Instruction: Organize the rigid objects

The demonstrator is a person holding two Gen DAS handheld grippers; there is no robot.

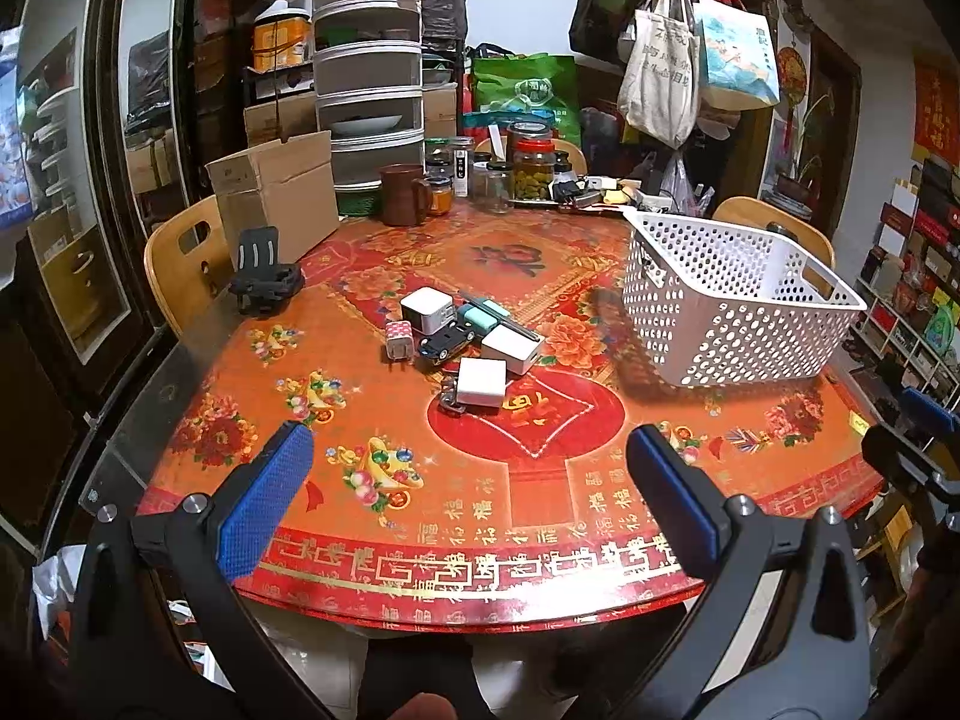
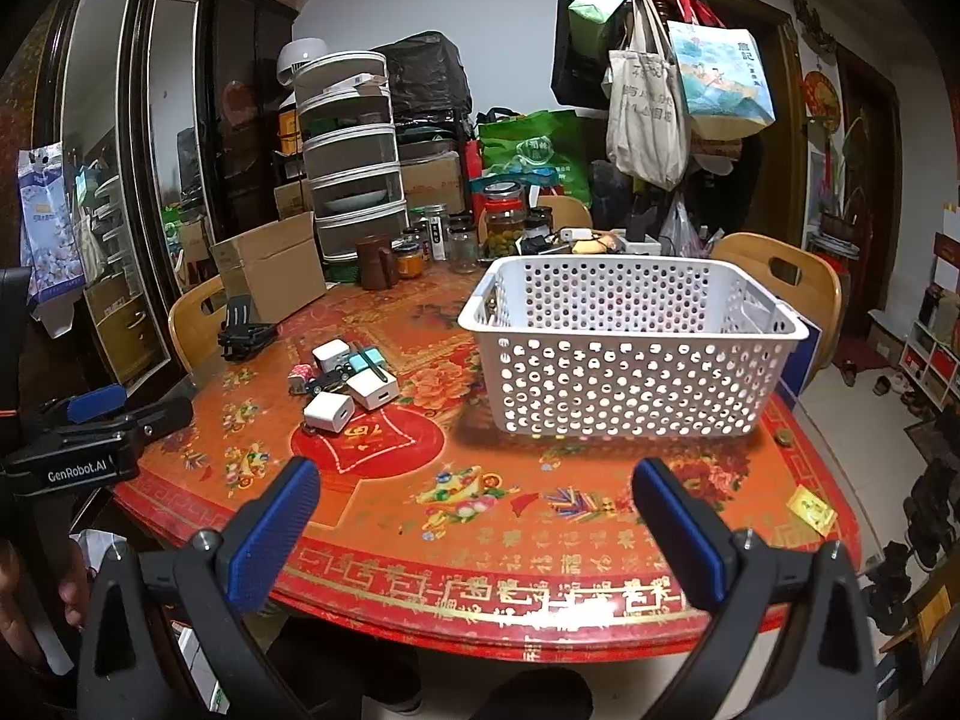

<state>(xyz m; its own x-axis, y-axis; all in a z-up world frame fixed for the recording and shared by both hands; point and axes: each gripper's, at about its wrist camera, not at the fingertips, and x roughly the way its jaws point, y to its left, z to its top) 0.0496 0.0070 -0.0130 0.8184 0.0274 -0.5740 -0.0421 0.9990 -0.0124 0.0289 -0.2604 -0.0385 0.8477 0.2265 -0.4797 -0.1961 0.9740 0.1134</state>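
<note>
Left gripper (image 1: 468, 450): held above the near edge of the round table (image 1: 690, 540), blue-padded fingers (image 1: 264, 498) spread wide, nothing between them. Right gripper (image 2: 474, 480): likewise wide open and empty, poised over the same near edge, nearer the white perforated basket (image 2: 630, 384). Basket: stood upright on the table's right half, contents not discernible through the holes. Cluster of small rigid items left of the basket, well apart from it: white charger cube (image 1: 482, 383) nearest the grippers, second white charger (image 1: 511, 350), third white cube (image 1: 427, 309), pink patterned plug (image 1: 398, 342), dark toy car (image 1: 445, 343), teal block (image 1: 480, 318), mostly touching one another. Black folding stand (image 1: 264, 276) farther left of the cluster. Cardboard box (image 1: 276, 198), brown mug (image 1: 403, 195) and glass jars (image 1: 531, 171) ranged along the table's far side, behind the basket.
</note>
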